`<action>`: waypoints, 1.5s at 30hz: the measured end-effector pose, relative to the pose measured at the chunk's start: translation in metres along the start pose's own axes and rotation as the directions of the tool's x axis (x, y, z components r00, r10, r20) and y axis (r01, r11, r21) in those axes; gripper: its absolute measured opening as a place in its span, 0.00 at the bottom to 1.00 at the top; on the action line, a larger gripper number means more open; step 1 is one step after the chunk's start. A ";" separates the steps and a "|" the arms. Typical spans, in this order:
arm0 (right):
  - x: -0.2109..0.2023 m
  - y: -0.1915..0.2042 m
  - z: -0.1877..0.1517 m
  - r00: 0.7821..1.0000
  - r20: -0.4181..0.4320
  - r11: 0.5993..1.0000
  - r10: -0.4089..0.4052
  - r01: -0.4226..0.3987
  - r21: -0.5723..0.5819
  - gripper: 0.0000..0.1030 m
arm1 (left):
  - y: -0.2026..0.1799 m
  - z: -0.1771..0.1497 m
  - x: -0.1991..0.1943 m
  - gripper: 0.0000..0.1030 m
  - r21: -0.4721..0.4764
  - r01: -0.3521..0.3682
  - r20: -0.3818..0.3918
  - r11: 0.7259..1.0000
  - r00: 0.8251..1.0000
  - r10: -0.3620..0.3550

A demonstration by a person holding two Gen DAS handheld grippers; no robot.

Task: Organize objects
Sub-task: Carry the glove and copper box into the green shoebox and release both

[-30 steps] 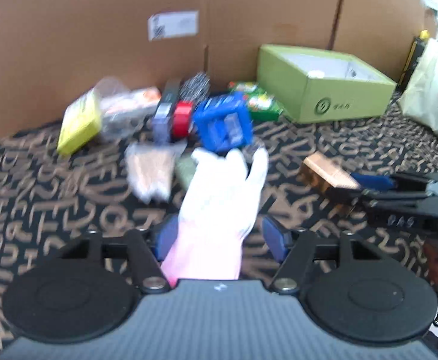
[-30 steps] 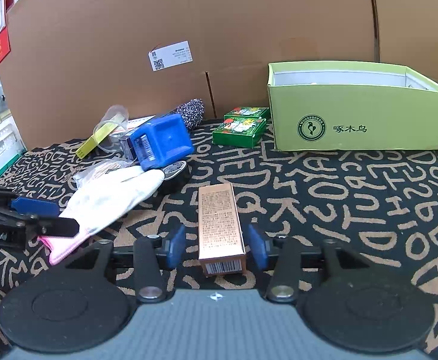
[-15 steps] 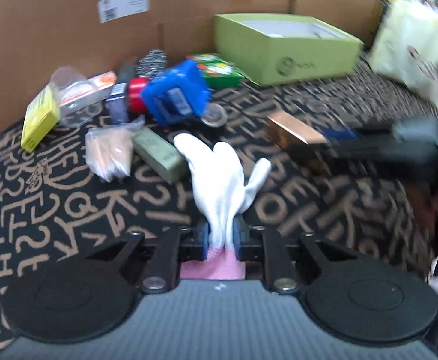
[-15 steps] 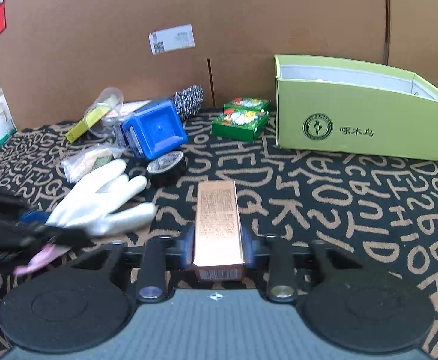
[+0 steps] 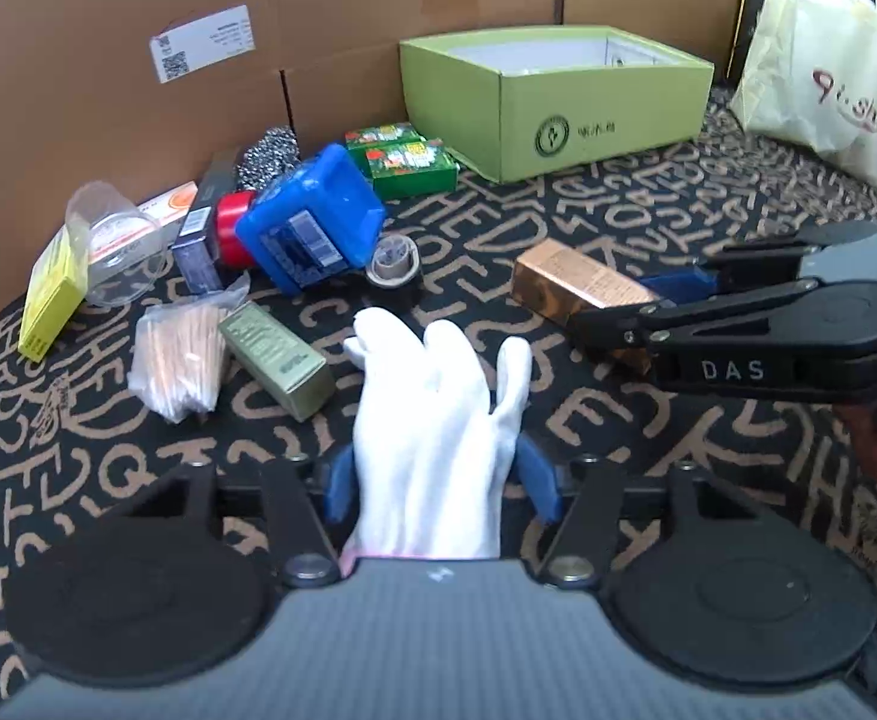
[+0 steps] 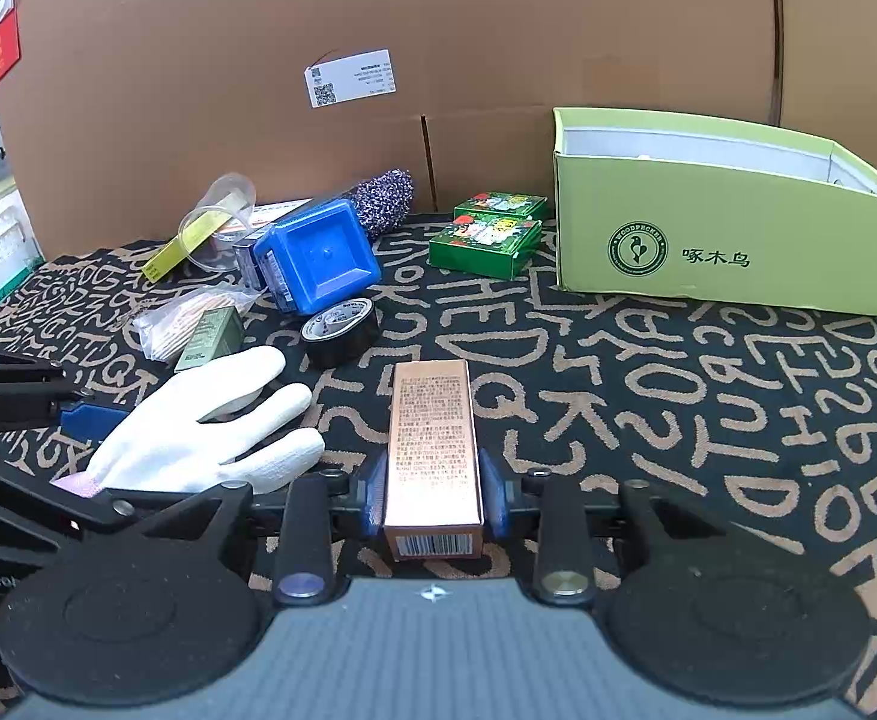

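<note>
Copper-foil card is what I have pinched in my right gripper (image 6: 432, 501) — the long copper box (image 6: 435, 450) sits lengthwise between the blue pads, barcode end toward the camera, and both pads press flat on its long sides. I hold it near the back end so the front runs out ahead of the fingers; its far end looks to rest on the patterned cloth (image 6: 708, 420), though I cannot tell whether the box is clear of it yet.

My left gripper (image 5: 435, 483) is another matter. Its jaws have just been opening, and the white glove (image 5: 432, 408) lies between them, cuff toward the camera, fingers fanned out on the cloth. The left pad seems to touch the fabric while the right one stands a little off it, so I judge the glove loosely bracketed, not gripped. Soft cloth bunches and slips, which would explain a second try at a bite.

The green box (image 6: 720, 240) stands open at the back right, well apart from both grippers — I take it as the likely home for these things. The rest of the clutter, the blue container (image 5: 312, 222) and the tape roll (image 6: 340, 327) among it, lies near the cardboard wall.
</note>
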State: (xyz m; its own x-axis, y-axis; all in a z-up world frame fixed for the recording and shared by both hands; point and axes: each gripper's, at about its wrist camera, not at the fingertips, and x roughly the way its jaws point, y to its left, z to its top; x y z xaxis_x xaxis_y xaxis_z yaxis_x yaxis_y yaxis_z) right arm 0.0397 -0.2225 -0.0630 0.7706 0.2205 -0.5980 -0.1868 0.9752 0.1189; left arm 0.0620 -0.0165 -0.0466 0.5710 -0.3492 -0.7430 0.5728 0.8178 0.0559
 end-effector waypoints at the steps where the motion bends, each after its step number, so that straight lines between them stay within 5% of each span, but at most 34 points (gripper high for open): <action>1: 0.001 0.000 -0.001 1.000 0.001 1.000 -0.001 0.001 -0.001 0.34 | 0.000 0.000 0.000 0.35 0.000 0.017 0.005 1.000 1.000 -0.017; 3: 0.002 0.001 -0.003 1.000 0.001 1.000 0.002 -0.002 -0.007 0.34 | -0.002 0.001 -0.002 0.15 -0.002 0.042 0.001 0.999 0.999 -0.042; 6: -0.002 -0.001 -0.005 1.000 0.008 1.000 0.001 -0.001 -0.009 0.33 | -0.008 0.004 -0.004 0.13 -0.002 0.053 -0.003 0.999 0.999 -0.053; 11: -0.018 -0.016 -0.002 1.000 0.027 0.999 0.013 -0.014 0.036 0.33 | -0.010 0.033 -0.023 0.13 -0.041 0.175 0.070 0.984 0.983 -0.172; 17: -0.053 -0.052 0.019 0.994 0.103 0.998 -0.045 0.040 0.046 0.33 | -0.021 0.105 -0.034 0.13 -0.035 0.288 0.175 0.957 0.945 -0.278; 23: -0.078 -0.092 0.063 0.972 0.181 0.989 -0.151 0.148 0.026 0.33 | -0.042 0.194 -0.017 0.13 -0.049 0.281 0.244 0.959 0.934 -0.261; 33: -0.041 -0.166 0.137 0.926 0.214 0.949 -0.312 0.313 0.027 0.33 | -0.064 0.292 0.084 0.14 -0.088 0.168 0.208 0.982 0.967 -0.147; 45: 0.053 -0.229 0.149 0.940 0.098 0.945 -0.326 0.323 0.050 0.33 | -0.059 0.292 0.187 0.19 -0.129 0.148 0.086 0.980 0.987 -0.138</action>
State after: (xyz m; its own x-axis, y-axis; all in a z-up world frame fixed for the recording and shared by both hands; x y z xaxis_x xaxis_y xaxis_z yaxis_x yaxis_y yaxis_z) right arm 0.2141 -0.4313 -0.0033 0.8450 -0.1091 -0.5236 0.1028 0.9939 -0.0412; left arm 0.3066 -0.2641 0.0058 0.5353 -0.4968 -0.6832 0.5703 0.8092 -0.1416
